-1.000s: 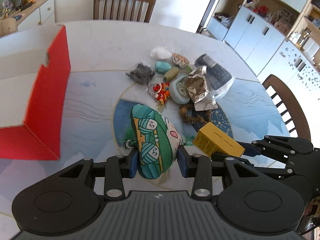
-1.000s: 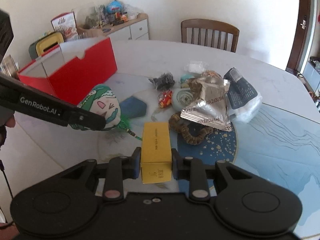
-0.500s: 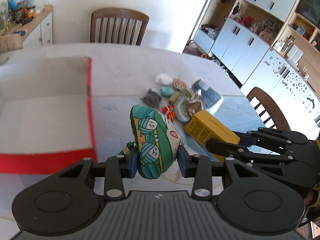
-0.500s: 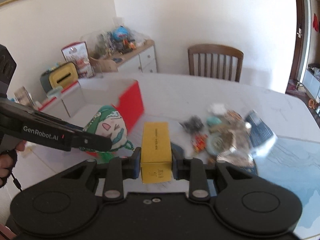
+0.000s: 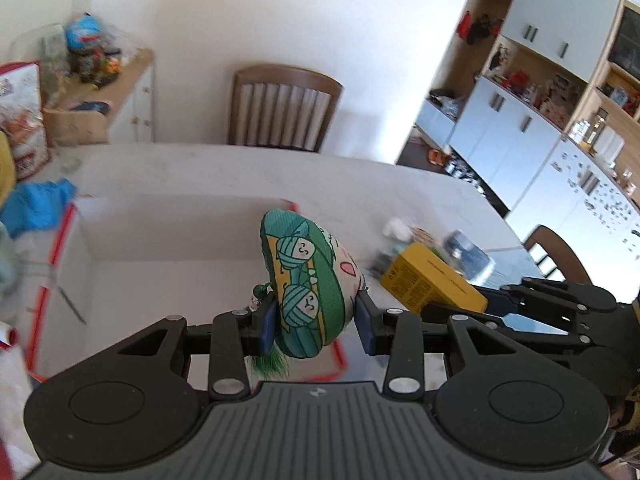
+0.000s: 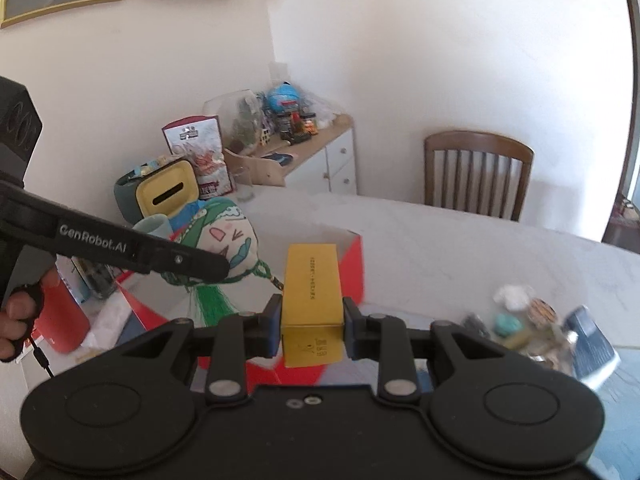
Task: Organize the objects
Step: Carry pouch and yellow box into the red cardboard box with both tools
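A white marble-look table (image 5: 248, 172) fills the scene, w/ a wooden chair (image 5: 286, 110) at its far side and a cluttered sideboard (image 6: 308, 148) by the wall. Ahead of both tongs sits an open red box (image 5: 176, 264) w/ a pale inside; its near red edge shows just under the left tongs' tips. To the right of the right tongs, well apart from the box, lies a blurred heap of small items (image 6: 536, 332) on the table. A green-and-yellow container (image 6: 160, 196) stands beyond the box on the left.

Left gripper (image 5: 316, 322): fingers partly closed, clamped on a green plush pouch (image 5: 308, 284) printed w/ yarn-ball faces; a green tassel (image 5: 270, 366) hangs below it. Pouch is held in the air over the box's near right part.

Right gripper (image 6: 312, 326): fingers narrowly apart, clamped on both long sides of a yellow carton (image 6: 312, 292), which points fwd along the fingers, up off the table, near the box's right-hand red wall (image 6: 354, 266). Seen from the left tongs, carton is just right of the pouch; whether they touch can't be told.
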A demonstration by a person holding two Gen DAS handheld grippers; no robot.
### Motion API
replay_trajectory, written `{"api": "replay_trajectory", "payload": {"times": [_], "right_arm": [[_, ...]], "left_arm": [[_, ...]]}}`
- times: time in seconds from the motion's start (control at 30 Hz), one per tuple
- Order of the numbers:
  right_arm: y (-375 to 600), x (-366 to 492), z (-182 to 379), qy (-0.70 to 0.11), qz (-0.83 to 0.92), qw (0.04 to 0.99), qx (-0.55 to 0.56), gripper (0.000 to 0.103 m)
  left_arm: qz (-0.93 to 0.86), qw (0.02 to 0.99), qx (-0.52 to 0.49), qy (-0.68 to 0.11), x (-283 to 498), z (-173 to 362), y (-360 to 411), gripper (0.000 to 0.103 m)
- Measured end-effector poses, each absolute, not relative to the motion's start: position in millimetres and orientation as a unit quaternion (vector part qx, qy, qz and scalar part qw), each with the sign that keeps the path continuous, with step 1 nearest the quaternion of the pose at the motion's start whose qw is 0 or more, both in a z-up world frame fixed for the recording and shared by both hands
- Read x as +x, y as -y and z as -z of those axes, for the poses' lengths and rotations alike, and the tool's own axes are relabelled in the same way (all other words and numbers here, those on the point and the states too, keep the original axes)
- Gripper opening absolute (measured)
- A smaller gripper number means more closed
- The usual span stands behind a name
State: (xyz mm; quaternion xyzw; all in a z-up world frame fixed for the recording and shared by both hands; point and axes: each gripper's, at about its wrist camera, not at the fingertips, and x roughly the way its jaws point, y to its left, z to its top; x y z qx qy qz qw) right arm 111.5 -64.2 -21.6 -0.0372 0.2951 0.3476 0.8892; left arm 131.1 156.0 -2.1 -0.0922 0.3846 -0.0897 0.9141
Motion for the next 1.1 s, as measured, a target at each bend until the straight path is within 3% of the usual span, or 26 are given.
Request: {"api": "replay_trajectory", "payload": {"times": [0.47,0.9,1.1], "right_arm": [[-25,141,55,-0.336,-0.356,0.869,-0.072,0.028],[-78,175,106,-0.417,-0.335,0.837,-0.117,0.028],[-91,178,112,-0.416,-0.325,0.835,-0.155,0.028]], "left_arm": [[0.021,0.900,-0.081,-0.427,173,40,-239,0.038],[0.011,0.870,-0.059,-0.489,215,93,-253,0.039],[0.010,0.855,-0.047,-0.517,227,113,-254,0.039]]}}
